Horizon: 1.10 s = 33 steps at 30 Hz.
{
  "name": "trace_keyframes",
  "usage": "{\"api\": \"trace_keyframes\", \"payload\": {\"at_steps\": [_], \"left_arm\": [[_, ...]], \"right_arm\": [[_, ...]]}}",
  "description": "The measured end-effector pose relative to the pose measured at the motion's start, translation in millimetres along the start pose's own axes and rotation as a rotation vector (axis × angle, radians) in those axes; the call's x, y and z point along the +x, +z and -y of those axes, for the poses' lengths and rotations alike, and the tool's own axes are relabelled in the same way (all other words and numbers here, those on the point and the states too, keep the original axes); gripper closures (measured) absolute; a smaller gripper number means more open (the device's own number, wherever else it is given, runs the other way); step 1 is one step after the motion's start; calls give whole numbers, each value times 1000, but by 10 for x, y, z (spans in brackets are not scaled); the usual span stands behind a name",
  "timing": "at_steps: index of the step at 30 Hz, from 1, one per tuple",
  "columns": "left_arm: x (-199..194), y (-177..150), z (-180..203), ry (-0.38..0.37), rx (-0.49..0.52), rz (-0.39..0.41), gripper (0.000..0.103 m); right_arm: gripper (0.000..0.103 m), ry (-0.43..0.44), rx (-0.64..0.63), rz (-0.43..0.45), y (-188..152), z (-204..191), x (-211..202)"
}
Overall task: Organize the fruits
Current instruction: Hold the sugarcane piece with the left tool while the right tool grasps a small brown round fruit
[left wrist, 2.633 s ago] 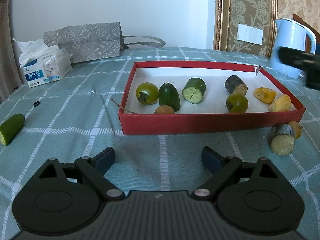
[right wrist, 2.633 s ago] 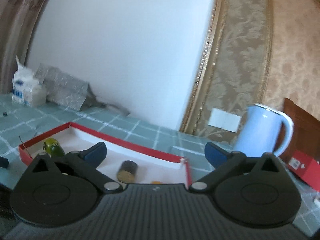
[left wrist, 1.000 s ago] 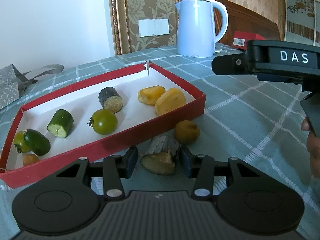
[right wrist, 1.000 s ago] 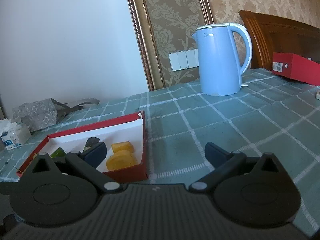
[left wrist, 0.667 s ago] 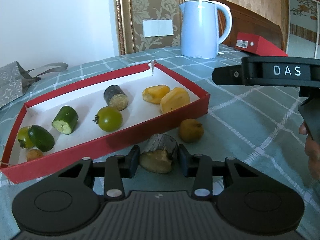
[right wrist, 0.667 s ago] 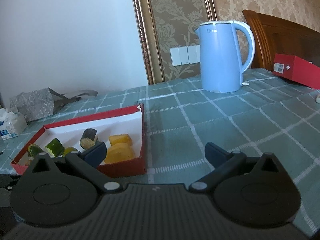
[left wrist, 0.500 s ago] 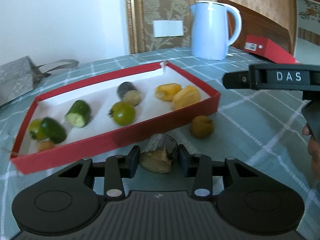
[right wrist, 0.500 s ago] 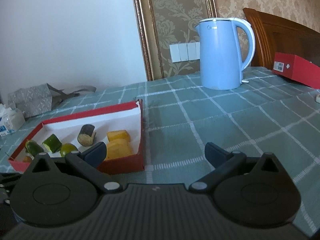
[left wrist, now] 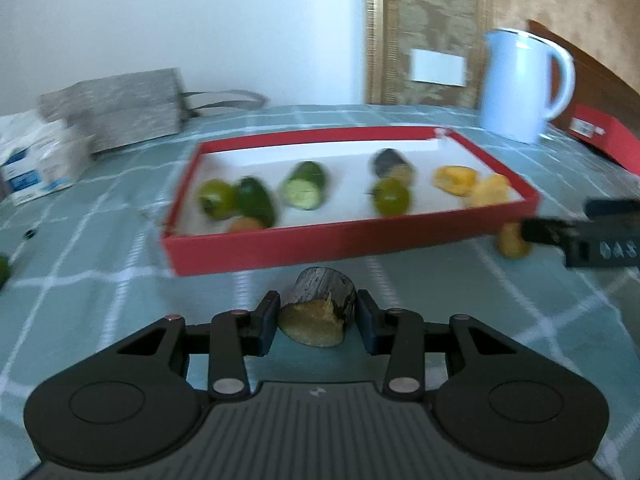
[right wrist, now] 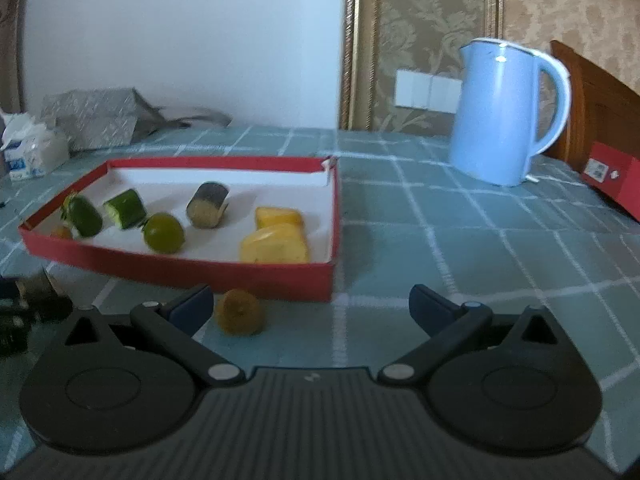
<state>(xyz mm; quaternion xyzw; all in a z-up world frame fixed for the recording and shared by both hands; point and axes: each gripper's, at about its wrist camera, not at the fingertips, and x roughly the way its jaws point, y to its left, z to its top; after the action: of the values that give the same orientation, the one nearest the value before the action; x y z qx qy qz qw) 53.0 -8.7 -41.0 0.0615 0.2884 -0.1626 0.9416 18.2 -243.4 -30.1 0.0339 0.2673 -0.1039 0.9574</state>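
One blurred label, perhaps "DAS", right gripper (left wrist: 580, 236)

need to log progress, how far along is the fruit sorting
Done: several pieces already lie in the red tray. In hand: the left tool grips a dark-skinned cut chunk. Left: a small yellow-brown fruit sits outside the tray, before the open right tool.

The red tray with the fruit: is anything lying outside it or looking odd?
Yes. A small brown fruit sits on the cloth just outside the red tray, and the left gripper holds a dark-skinned cut chunk outside it too.
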Motion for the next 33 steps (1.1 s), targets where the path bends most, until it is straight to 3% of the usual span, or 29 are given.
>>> {"api": "trace_keyframes", "payload": {"at_steps": [5,11,16,18,22,26,30,33], "left_arm": [[-1,4,-171,68,-70,0,63],[9,17,-150,81,-60,-4,63],[11,17,-131,82,-58,-5,63],[14,16,-141,83,-55,-6,63],[9,13,-139,82,-55,-6,63],[12,14,-134,83,-54,-6,63],[11,14,-134,83,-54,-6,63],[10,13,-133,83,-54,-6,63]], "right_arm": [[0,38,-5,-60,-30,-61,127],[0,63,-29,-118,-27,-141,253],[3,45,-72,-106,-24,-244,256],[11,77,-42,-110,-18,-215,261],[11,74,-38,-110,-24,-220,254],[0,36,-31,-120,-18,-232,276],[0,49,0,-141,-10,-175,310],[11,58,-33,-114,-26,-217,261]]}}
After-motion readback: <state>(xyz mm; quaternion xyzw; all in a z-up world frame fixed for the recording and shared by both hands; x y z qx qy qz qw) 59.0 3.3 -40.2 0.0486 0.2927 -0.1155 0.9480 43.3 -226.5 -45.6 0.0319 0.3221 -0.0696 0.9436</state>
